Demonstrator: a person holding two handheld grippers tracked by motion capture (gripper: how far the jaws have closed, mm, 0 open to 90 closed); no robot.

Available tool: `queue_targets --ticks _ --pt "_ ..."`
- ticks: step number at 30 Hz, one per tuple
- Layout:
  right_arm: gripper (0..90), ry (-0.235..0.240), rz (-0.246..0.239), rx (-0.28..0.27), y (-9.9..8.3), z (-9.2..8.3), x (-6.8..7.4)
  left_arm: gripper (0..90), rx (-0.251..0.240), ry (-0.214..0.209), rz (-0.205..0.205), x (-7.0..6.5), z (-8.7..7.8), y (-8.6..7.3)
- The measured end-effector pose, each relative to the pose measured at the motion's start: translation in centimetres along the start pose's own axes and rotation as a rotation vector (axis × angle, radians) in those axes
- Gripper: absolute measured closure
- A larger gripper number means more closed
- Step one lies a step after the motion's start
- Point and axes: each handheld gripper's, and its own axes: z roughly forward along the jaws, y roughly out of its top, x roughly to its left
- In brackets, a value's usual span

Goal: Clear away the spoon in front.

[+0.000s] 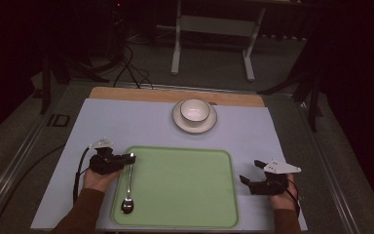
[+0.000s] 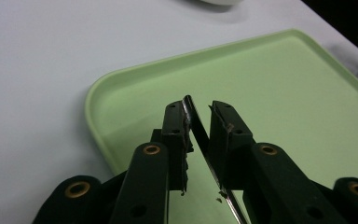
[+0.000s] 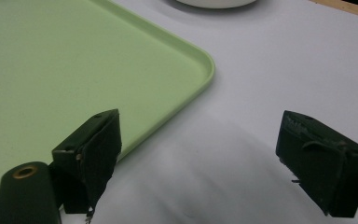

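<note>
Currently left claw (image 1: 132, 157) sits at the near-left corner of the green tray (image 1: 190, 214), jaws closed down on the handle end of a metal spoon (image 1: 128, 189). In the left gripper view the handle (image 2: 199, 135) runs edge-on between the two jaws, left one touching it, right one just beside it. Spoon lies inside the tray along its left edge, bowl end toward the person, handle pointing away. Left hand (image 1: 96, 179) and a brown sleeve (image 1: 80, 214) come in from the bottom.

Right claw (image 1: 251, 171) rests on the pale blue counter (image 1: 141, 122) just beside the tray's right edge, jaws spread wide, nothing between them. Right gripper view puts the tray's rounded corner (image 3: 200, 65) near the left jaw, bare counter under the gap.

Farther out, a white bowl (image 1: 195, 110) sits on a white saucer (image 1: 179, 122), centred past the tray's far edge, apart from it. Wooden strip (image 1: 126, 94) along the counter's far edge.
</note>
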Motion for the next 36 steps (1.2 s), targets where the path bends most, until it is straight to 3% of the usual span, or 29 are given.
queue_targets --ticks 14,20,22,27,31,36 --pt "13.9 0.002 -0.004 0.001 0.0 0.1 0.0 69.1 0.049 0.049 0.008 0.4 1.0 -0.2" --pt "13.9 0.003 -0.005 0.002 0.0 0.1 0.0 57.4 0.066 0.075 0.024 0.4 1.3 -0.2" --pt "13.9 0.003 -0.005 0.002 0.0 0.1 0.0 50.8 0.063 0.081 0.034 0.2 1.3 -0.1" --pt "13.9 0.003 -0.006 0.003 0.0 0.2 0.0 44.0 0.050 0.098 0.058 -0.1 1.2 0.1" --pt "13.9 0.004 -0.005 0.004 0.0 0.2 0.0 42.4 0.045 0.138 0.071 -0.2 1.1 0.2" --pt "13.9 0.004 -0.006 0.003 0.0 0.2 0.0 39.2 0.042 0.218 0.123 -0.5 0.8 0.3"
